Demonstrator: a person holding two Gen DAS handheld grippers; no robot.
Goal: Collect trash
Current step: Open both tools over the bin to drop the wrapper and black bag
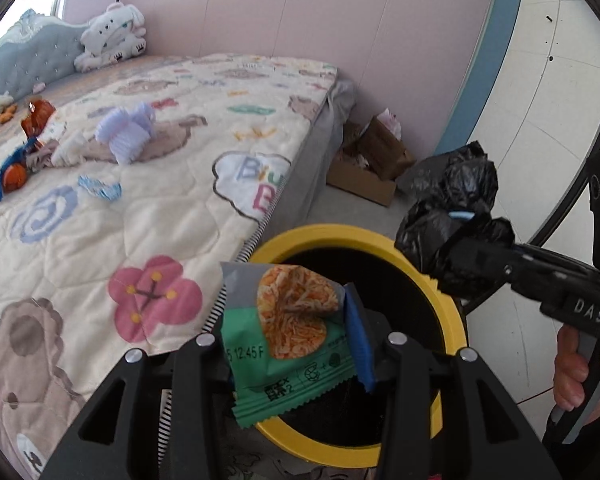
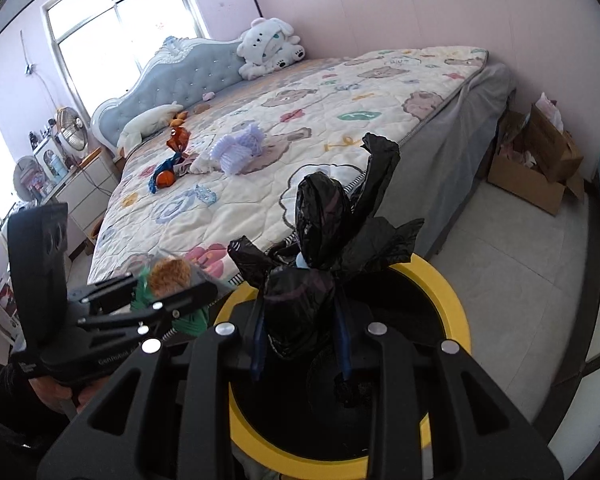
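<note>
Left wrist view: left gripper [image 1: 296, 332] clamped on a green snack wrapper [image 1: 288, 344], held right over the yellow-rimmed bin [image 1: 452, 320]. Thin crinkly film, zigzag-cut bottom edge, printed with a round orange food picture, top corner folded over; blue pad tape showing on one finger.

Right wrist view: right gripper [image 2: 300, 344] nipped tight on a crumpled black plastic bag [image 2: 320, 240], also poised above the bin mouth. Glossy, limp film, bunched into lumps with loose flaps sticking up, something pale blue caught in its folds.

Bin: round, hard plastic, smooth yellow ring around a dark interior; contents too dark to make out.

Progress, judged: two pieces gathered and brought to the bin, neither dropped yet. Release of both pending.

Left to do, by the look of it: more litter on the bed [image 2: 340, 128] — an orange wrapper [image 2: 178, 138], a blue-and-orange one [image 2: 162, 174], a pale blue scrap [image 2: 205, 194], a lilac ribbed foam net [image 2: 238, 148] beside something white and crumpled. Soft quilted cover under them, stitched in panels, printed with bears and flowers.

Further out: plush toy [image 2: 270, 46] against a tufted grey-blue headboard, cardboard boxes [image 2: 536, 168] on the tiled floor by the pink wall.
</note>
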